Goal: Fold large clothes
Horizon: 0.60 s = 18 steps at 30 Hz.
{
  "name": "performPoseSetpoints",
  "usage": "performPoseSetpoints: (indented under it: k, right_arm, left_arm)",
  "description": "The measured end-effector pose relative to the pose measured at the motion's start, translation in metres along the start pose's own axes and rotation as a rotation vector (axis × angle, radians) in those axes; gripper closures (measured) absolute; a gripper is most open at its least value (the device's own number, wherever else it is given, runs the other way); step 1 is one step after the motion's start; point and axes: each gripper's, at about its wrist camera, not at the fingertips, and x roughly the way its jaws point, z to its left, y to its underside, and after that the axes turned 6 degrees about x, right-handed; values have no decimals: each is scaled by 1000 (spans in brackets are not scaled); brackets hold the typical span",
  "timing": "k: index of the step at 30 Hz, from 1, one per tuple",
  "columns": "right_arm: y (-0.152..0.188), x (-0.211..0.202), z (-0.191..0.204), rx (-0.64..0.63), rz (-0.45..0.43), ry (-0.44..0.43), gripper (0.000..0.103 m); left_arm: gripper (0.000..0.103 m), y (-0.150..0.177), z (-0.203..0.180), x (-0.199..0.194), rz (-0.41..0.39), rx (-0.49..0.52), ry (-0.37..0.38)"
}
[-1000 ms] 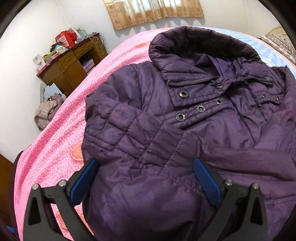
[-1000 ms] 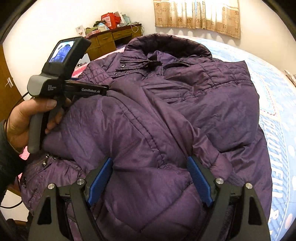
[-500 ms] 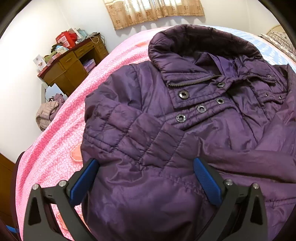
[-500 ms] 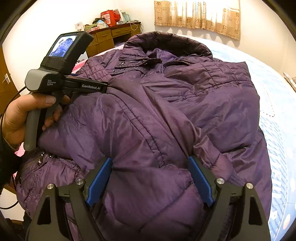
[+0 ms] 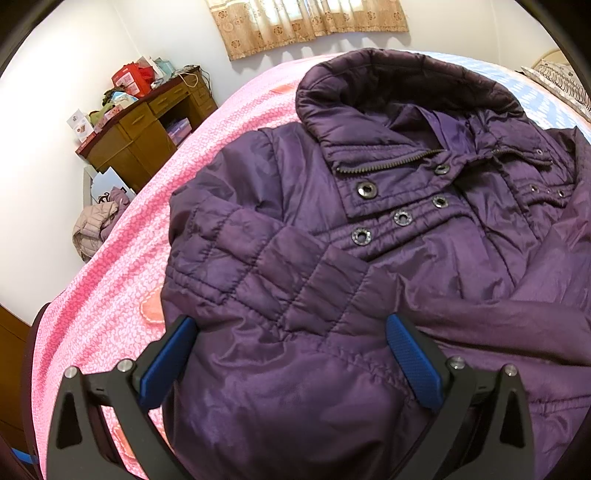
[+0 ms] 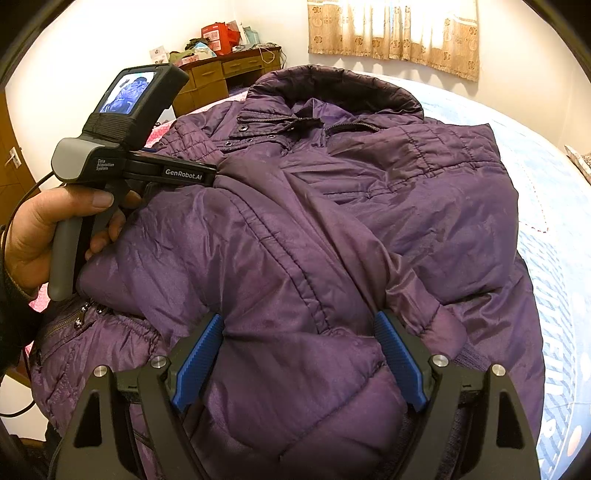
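Observation:
A large purple quilted jacket (image 5: 369, 229) lies front up on the bed, hood at the far end, both sleeves folded across its body. It also fills the right wrist view (image 6: 332, 221). My left gripper (image 5: 291, 332) is open, its blue pads wide apart with a bulky fold of the jacket's lower part between them. My right gripper (image 6: 299, 332) is open in the same way around the fold on the other side. The left gripper's body (image 6: 147, 162), held by a hand, shows in the right wrist view at the jacket's left edge.
The bed has a pink cover (image 5: 110, 266) on the left half and a blue cover (image 6: 554, 206) on the right. A wooden desk (image 5: 144, 136) with clutter stands by the far wall, clothes (image 5: 96, 225) heaped on the floor beside it. Curtains (image 5: 306, 22) hang behind.
Both grippers have lifted slightly with the jacket's lower fold between their pads. The jacket's top part now shows a little flatter and further away.

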Motion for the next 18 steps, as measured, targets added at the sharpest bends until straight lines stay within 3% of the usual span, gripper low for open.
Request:
performPoseSetpoints:
  k: [14, 18]
  right_arm:
    - [1, -1, 0, -2, -4, 2, 19]
    - [-7, -24, -6, 59, -25, -38, 19]
  left_arm:
    - [0, -1, 0, -1, 1, 4, -9]
    - [0, -1, 7, -6, 10, -19, 19]
